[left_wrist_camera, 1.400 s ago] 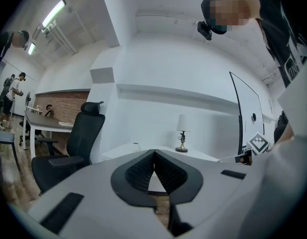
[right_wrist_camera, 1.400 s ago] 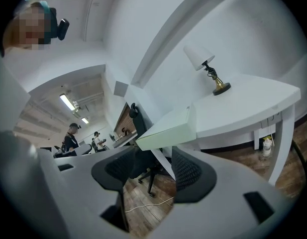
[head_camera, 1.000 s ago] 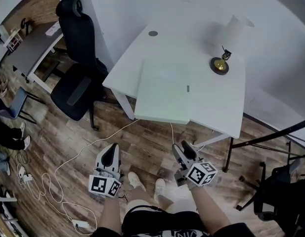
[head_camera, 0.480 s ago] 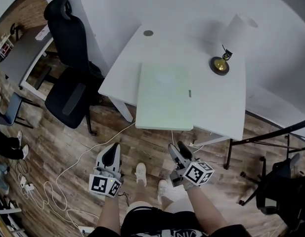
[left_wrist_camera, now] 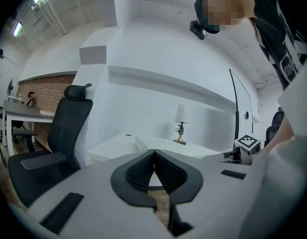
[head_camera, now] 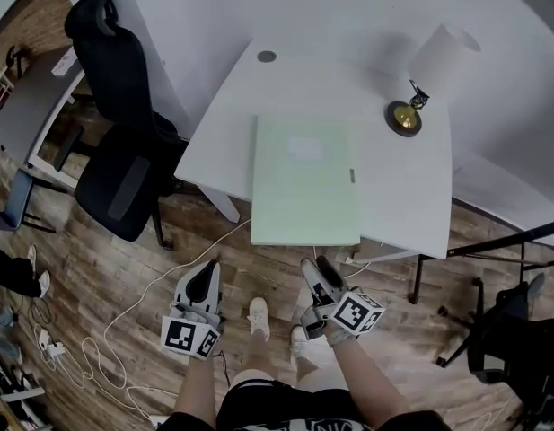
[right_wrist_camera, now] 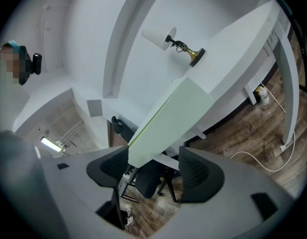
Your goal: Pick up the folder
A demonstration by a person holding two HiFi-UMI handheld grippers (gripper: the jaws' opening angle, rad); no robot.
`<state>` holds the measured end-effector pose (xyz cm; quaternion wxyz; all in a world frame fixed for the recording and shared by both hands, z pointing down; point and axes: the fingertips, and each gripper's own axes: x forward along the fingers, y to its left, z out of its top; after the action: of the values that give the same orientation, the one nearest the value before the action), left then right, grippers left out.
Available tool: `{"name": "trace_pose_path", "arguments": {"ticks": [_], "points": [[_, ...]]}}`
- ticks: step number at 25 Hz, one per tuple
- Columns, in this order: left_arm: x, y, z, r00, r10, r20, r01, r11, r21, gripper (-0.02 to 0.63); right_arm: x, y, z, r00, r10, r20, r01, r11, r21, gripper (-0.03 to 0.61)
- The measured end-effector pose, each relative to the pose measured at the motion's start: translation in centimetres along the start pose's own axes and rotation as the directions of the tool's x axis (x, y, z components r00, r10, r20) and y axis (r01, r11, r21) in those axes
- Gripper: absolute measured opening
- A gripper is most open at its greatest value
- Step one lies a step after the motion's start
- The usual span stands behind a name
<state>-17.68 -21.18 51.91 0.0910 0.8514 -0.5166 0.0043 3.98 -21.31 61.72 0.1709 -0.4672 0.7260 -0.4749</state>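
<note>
Down over the wooden floor [head_camera: 106, 259], my left gripper [head_camera: 205, 279] has its jaws pressed together on nothing, while my right gripper [head_camera: 313, 267] has just been opening its jaws, which stand wide with nothing between them. Ahead, the pale green folder [head_camera: 303, 182] lies flat on the white worktop [head_camera: 402, 182], its near corner overhanging the front edge. A lamp [head_camera: 441, 58] stands at the far corner.

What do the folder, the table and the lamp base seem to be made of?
The folder: probably card or plastic, pale green, matte, thin and flat. The table: likely painted or laminated board, smooth plain white. The lamp base: apparently metal, brass-coloured, with a glossy rim.
</note>
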Motion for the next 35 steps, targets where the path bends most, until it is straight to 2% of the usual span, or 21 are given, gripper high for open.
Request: {"name": "trace_pose_path", "arguments": {"ticks": [7,10,12,17,35], "points": [[1.7,0.9,-0.7,0.999,-0.034,-0.014,0.033,0.999,-0.015,0.014,1.4,-0.3,1.0,0.995,0.013,0.099,-0.022,0.996,0.09,0.322],[2.2,1.0,-1.2,0.999,-0.042,-0.025,0.042,0.999,-0.023,0.014,2.6,1.9,2.4,0.98,0.125,0.155,-0.141,0.985,0.095,0.331],[2.5,1.1,-1.6,0.998,-0.048,-0.032,0.047,0.998,-0.029,0.014,2.9,2.1,2.9,0.971,0.147,0.186,-0.171,0.978,0.118,0.34],[3.3,1.4,-2.5,0.997,-0.061,-0.051,0.059,0.997,-0.04,0.014,3.7,1.0,3.1,0.964,0.132,0.232,-0.178,0.966,0.189,0.359],[4.3,3.2,-3.4,0.995,-0.067,-0.076,0.063,0.997,-0.053,0.014,7.0,-0.8,3.6,0.958,0.073,0.277,-0.156,0.944,0.291,0.36]]}}
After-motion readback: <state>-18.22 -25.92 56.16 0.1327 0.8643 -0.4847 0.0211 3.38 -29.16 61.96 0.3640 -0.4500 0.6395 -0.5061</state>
